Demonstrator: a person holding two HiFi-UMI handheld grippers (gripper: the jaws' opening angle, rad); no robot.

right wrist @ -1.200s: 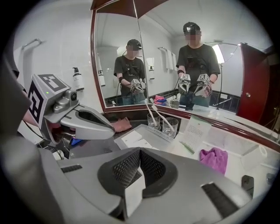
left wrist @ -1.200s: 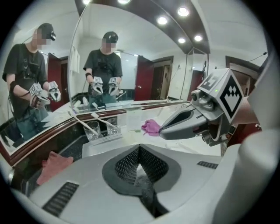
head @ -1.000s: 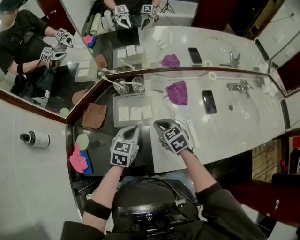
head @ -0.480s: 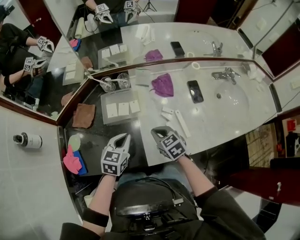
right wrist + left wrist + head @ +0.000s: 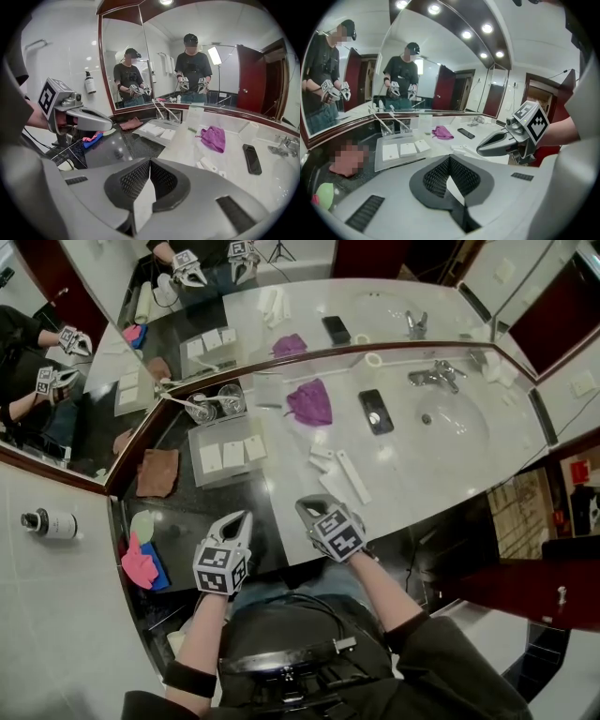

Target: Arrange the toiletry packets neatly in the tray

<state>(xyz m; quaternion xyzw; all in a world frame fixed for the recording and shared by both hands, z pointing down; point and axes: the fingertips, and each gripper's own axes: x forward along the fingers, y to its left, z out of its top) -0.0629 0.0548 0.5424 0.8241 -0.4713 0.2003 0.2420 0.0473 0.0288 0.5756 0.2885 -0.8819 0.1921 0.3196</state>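
Both tools hang low at the near edge of the table (image 5: 412, 474). The left hand-held gripper (image 5: 239, 518) has its jaws pressed together with nothing between them. The right hand-held gripper (image 5: 303, 506) is the same, closed and empty.

Over on the far left sits the tray (image 5: 217, 432), with three white packets (image 5: 232, 454) in a row inside it. The loose packets (image 5: 321, 461) lie out on the pale stone to the tray's right, just beside a long white box (image 5: 352, 475) and well apart from either tool.

So here's the worry: those loose ones are flat and thin on a slick top. Jaws coming in closed or too steep will likely just shove them along instead of picking them up. Dropping one into the tray carelessly could knock that neat row askew. And the two glasses (image 5: 214, 407) stand right at the tray's far edge, so a long reach over there could tip them.
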